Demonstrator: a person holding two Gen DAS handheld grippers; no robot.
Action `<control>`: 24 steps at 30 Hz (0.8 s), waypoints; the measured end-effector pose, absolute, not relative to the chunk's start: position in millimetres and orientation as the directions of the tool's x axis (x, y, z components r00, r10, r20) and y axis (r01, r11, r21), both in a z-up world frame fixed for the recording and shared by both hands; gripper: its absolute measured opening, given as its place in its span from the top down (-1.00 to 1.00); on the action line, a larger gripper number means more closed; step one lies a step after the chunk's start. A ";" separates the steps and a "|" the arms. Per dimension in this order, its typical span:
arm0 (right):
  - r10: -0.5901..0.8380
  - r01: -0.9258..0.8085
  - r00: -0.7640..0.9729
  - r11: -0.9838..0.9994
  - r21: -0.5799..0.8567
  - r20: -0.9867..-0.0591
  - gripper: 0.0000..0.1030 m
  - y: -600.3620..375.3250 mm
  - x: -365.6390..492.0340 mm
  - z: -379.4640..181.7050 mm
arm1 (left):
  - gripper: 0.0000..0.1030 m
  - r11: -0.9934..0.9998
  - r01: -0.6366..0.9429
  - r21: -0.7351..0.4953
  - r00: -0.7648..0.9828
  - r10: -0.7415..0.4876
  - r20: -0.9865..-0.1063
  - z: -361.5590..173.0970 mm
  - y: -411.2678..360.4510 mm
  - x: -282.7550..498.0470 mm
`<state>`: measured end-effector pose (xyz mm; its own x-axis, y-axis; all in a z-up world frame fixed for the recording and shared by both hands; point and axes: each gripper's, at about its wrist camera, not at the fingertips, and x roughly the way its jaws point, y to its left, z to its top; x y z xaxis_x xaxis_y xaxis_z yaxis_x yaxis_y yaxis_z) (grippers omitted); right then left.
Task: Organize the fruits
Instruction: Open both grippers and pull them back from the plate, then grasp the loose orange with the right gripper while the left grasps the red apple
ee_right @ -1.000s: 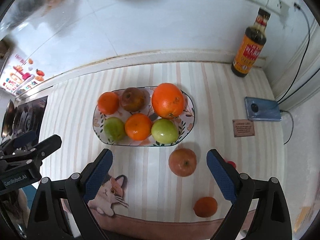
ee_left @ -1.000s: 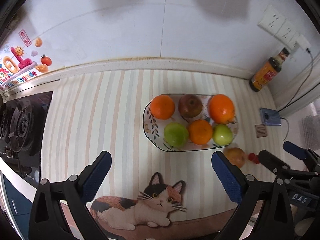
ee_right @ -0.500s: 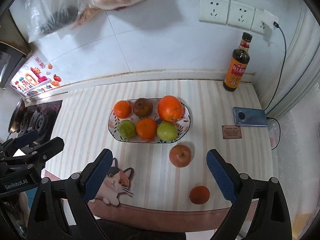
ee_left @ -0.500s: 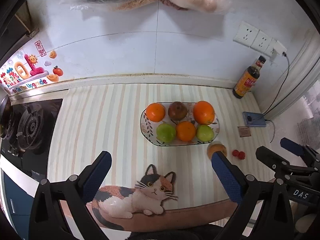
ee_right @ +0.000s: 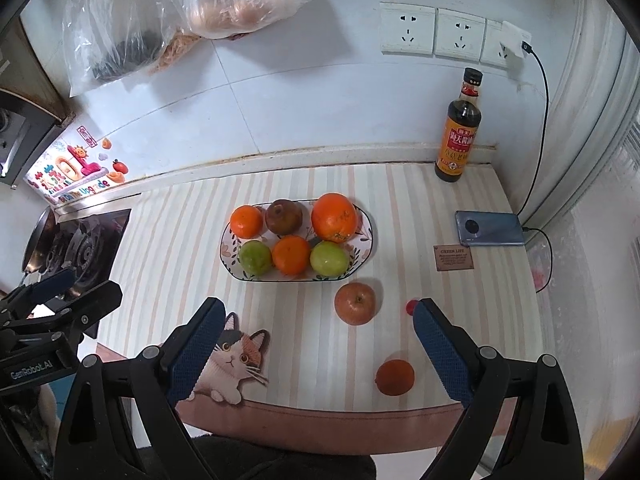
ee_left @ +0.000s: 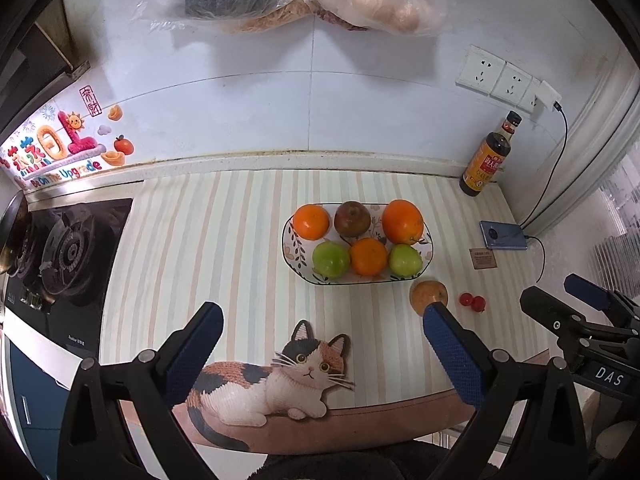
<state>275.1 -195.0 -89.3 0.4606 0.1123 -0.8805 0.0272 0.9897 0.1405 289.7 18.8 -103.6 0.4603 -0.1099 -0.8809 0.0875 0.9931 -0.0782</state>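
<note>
Okay, both grippers are held back off the counter, nothing in hand. Left gripper (ee_left: pixel 320 320) jaws spread wide, empty; right gripper (ee_right: pixel 316 316) same, released and empty.

Plate (ee_right: pixel 366 248) sits mid-counter with six fruits already on it: two rows of three, the big orange (ee_right: pixel 334 218) at the back right. Loose fruit is all at about 5 o'clock from the plate: red apple (ee_right: pixel 355 304) just beside the rim, small orange (ee_right: pixel 395 377) further toward the counter's front edge, and small red berries (ee_left: pixel 472 301) to the right of the apple, half hidden behind my right fingertip in the right view.

My read: we're between picks, lining up for the next loose fruit. The apple is the obvious candidate, sitting roughly between the right jaws at 12 o'clock. Next move: bring the right gripper down and forward, straddle the apple at its widest part, close gently.

Concerns: the plate looks nearly full, so placement probably means the gap at the right end or stacking. Round fruit rolls, so set it down softly. Phone (ee_right: pixel 490 234) and bottle (ee_right: pixel 458 136) are well apart at 2 o'clock, out of the way.
</note>
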 end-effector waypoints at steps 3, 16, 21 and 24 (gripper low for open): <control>0.121 0.029 0.462 0.988 0.152 -0.879 -0.89 -196.1 274.7 -89.0 | -0.99 0.993 0.087 -0.083 0.458 -0.114 -0.881 -104.2 17.9 289.7; 0.174 0.247 0.313 0.934 0.257 -0.934 -0.95 -278.8 287.6 -200.1 | -0.99 0.992 0.120 -0.028 0.370 -0.071 -0.926 -168.0 -28.8 319.9; 0.196 0.337 0.161 0.910 0.240 -0.967 -0.94 -304.3 275.9 -283.1 | -0.99 0.982 0.186 -0.006 0.253 -0.054 -0.966 -218.0 -71.0 338.8; 0.249 0.371 0.107 0.888 0.271 -0.963 -0.76 -307.8 267.3 -321.6 | -0.99 0.971 0.237 -0.006 0.186 -0.051 -0.981 -241.9 -100.1 351.6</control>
